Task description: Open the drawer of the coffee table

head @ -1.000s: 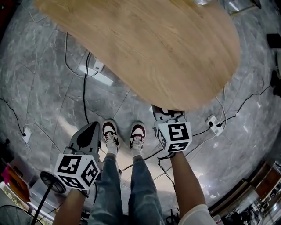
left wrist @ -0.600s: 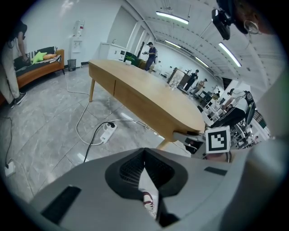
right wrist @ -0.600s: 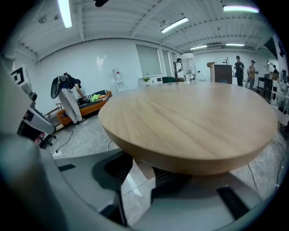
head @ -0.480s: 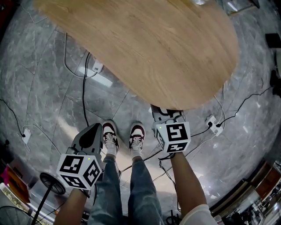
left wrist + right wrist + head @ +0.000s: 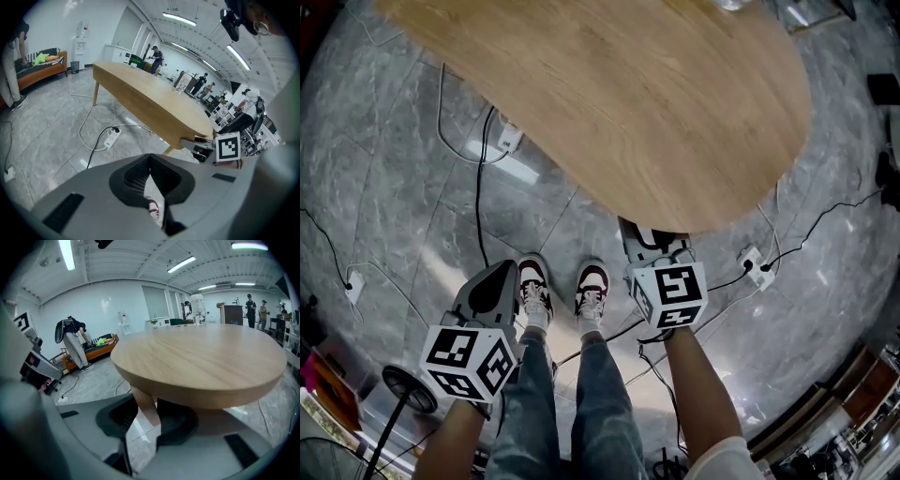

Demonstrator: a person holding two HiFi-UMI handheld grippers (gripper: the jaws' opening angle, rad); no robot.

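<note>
The drawer shows in no view: neither a front nor a handle can be made out, so it can only sit somewhere under the bench (image 5: 628, 103), the low oval wooden top filling the upper head view, and it is judged not yet opened. Very little has changed over the last second. The right tool (image 5: 652, 234) has edged a touch further beneath the near rim of the bench, its nose now tucked under the wood; its jaws keep the same narrow spread, pinching nothing, and its own view looks between them at a slanted wooden leg (image 5: 146, 411) standing beyond and at the shaded underside of the top. The left tool (image 5: 499, 274) has not stirred: it hangs low beside the person's left shoe (image 5: 534, 286), well apart from the bench, jaws pressed together at the tips and empty. For the task this reads as the end of an approach, not a pull: the right tool seems to be lining up below the rim where a drawer front would sit, and a grip is yet to come. Around the feet the grey marble floor (image 5: 394, 206) carries a power strip (image 5: 508, 141) and loose cables.
</note>
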